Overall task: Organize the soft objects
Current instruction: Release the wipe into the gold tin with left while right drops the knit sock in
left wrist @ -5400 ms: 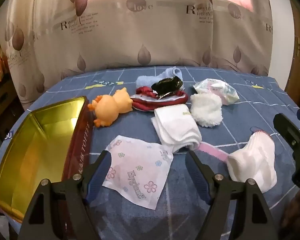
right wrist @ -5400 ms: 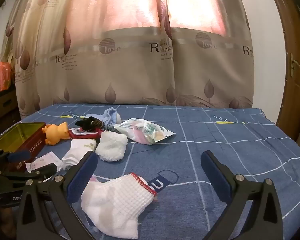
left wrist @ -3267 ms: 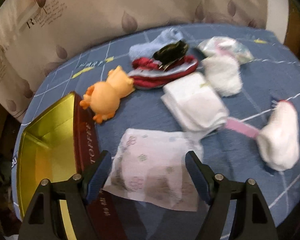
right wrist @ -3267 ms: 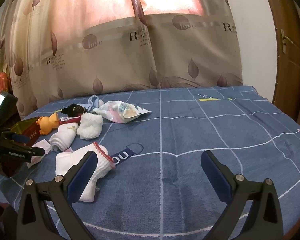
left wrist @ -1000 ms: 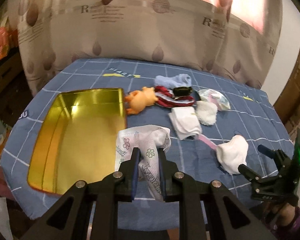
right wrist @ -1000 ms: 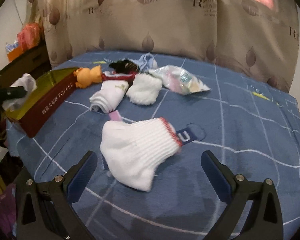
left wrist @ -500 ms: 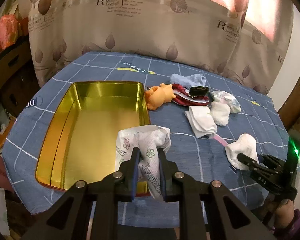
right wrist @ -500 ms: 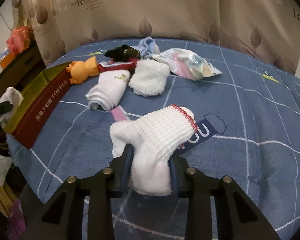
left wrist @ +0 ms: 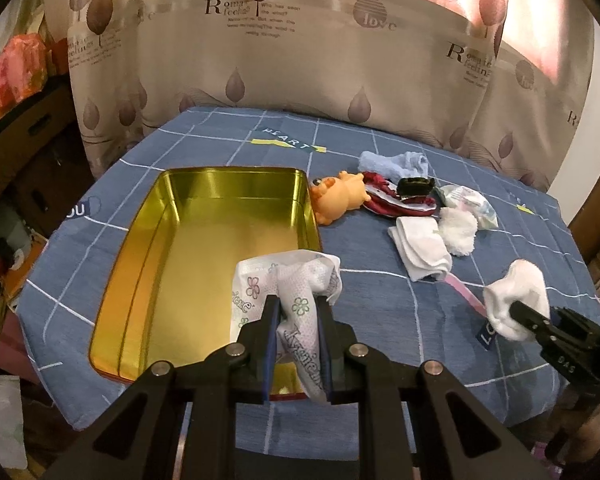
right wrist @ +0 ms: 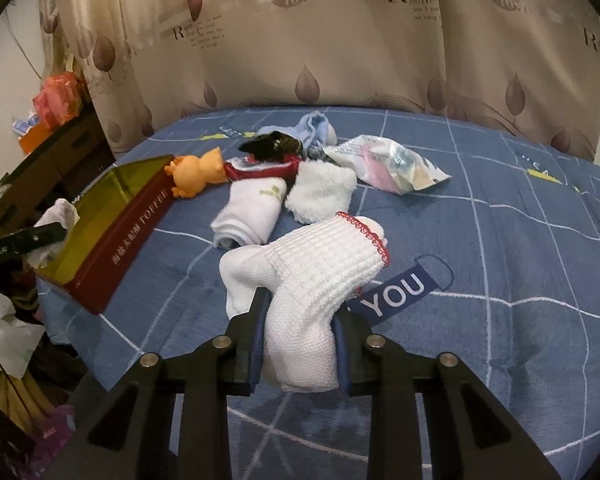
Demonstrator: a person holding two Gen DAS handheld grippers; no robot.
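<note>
My left gripper (left wrist: 296, 304) is shut on a white floral-print packet (left wrist: 288, 276), held above the near right corner of the open gold tin (left wrist: 204, 264). In the right wrist view, my right gripper (right wrist: 300, 308) is shut on a white knitted sock with red trim (right wrist: 320, 256), raised slightly off the blue cloth. The left wrist view shows the same sock (left wrist: 516, 288) at the far right, pinched by the right gripper (left wrist: 520, 312). The tin's red side (right wrist: 136, 224) appears at the left of the right wrist view, with the left gripper (right wrist: 40, 236) beside it.
Behind the tin lie an orange plush toy (left wrist: 342, 196), a folded white sock (left wrist: 420, 246), a fluffy white sock (left wrist: 458, 230), a red striped sock under a black clip (left wrist: 414, 188), a light blue sock (left wrist: 392, 162) and a plastic packet (left wrist: 470, 202). A curtain hangs behind the table.
My right gripper has shut on the white knitted sock and raised it a little. The left gripper has carried the floral packet leftward, over the tin's corner.
</note>
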